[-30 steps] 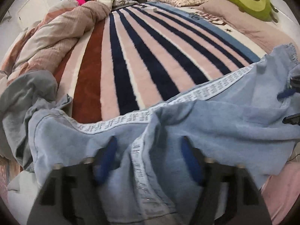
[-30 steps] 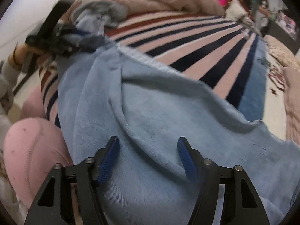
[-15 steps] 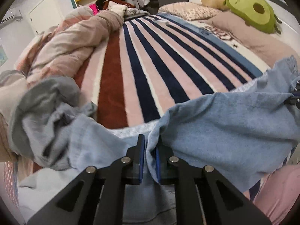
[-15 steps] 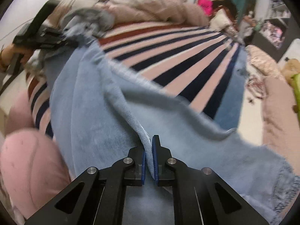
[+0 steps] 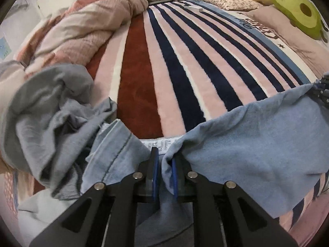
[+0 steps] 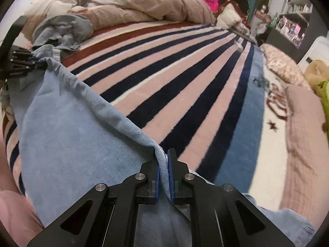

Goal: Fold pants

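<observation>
Light blue denim pants [image 5: 246, 144] hang stretched between my two grippers over the near edge of a striped bed. My left gripper [image 5: 163, 160] is shut on a pinch of the fabric near a white patterned band. My right gripper [image 6: 163, 158] is shut on the pants' upper edge [image 6: 92, 94], which runs taut up left to the left gripper [image 6: 40, 63]. In the left wrist view the right gripper [image 5: 321, 90] shows at the far right, holding the other end. The pants' lower part hangs out of sight below.
The striped pink, navy and red blanket [image 5: 185, 61] covers the bed. A crumpled grey garment [image 5: 47, 111] lies at the left. A bunched pink duvet [image 5: 82, 26] lies beyond it. An avocado plush [image 5: 296, 10] and pillows sit at the far right.
Both grippers were open over the pants a second ago, then shut on the fabric. They have lifted it since, and the top edge is now pulled taut between them.
</observation>
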`<state>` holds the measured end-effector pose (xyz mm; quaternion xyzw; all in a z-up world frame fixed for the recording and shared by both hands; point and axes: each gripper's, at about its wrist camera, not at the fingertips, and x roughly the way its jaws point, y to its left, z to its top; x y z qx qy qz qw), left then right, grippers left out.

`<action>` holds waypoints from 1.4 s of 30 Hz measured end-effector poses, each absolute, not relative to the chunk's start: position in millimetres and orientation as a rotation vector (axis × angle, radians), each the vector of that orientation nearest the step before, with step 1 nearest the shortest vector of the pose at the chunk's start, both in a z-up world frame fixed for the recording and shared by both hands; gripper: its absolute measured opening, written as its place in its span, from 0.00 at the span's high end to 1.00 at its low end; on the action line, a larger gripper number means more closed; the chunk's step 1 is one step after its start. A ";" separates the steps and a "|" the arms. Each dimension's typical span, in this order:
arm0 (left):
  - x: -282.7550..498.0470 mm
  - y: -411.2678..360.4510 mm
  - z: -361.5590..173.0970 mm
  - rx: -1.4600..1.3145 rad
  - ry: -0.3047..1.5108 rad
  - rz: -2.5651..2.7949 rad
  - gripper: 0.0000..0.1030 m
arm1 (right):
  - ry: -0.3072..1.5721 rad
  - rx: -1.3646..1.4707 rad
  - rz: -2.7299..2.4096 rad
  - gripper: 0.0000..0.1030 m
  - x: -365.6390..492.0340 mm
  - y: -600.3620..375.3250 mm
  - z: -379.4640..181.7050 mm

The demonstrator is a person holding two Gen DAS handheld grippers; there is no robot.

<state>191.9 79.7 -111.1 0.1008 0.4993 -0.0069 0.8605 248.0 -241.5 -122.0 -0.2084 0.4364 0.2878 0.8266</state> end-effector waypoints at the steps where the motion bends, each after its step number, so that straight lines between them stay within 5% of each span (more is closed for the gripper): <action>1: 191.8 79.1 -110.8 0.208 1.046 -0.014 0.83 | 0.944 -0.439 0.616 0.94 249.8 -240.9 -125.8; 2: 190.2 78.3 -108.1 0.207 1.032 -0.003 0.67 | 0.970 -0.428 0.622 0.91 252.6 -243.0 -130.1; 4: 183.8 77.8 -95.8 0.193 0.978 0.006 0.38 | 1.010 -0.401 0.638 0.56 253.1 -248.5 -131.4; 5: 178.7 77.4 -86.2 0.180 0.942 0.001 0.31 | 1.007 -0.388 0.637 0.50 249.8 -256.0 -126.8; 15: 149.3 64.4 -50.5 0.166 0.864 -0.002 0.31 | 0.898 -0.418 0.416 0.42 205.9 -376.1 -56.9; 24: 134.7 54.3 -88.0 0.188 0.961 0.014 0.31 | 0.966 -0.599 0.339 0.45 194.3 -413.7 -107.6; 26: 131.0 54.7 -86.8 0.196 0.961 0.017 0.31 | 0.978 -0.625 0.336 0.63 189.4 -410.1 -112.3; 27: 130.1 55.6 -85.9 0.195 0.959 0.019 0.31 | 0.993 -0.654 0.341 0.85 185.2 -408.1 -115.5; 28: 128.6 56.2 -84.1 0.192 0.956 0.022 0.31 | 1.010 -0.679 0.346 0.94 180.4 -406.7 -118.0; 42: 121.2 56.5 -67.8 0.185 0.919 0.014 0.31 | 0.734 -0.594 0.136 1.00 185.0 -400.1 -43.9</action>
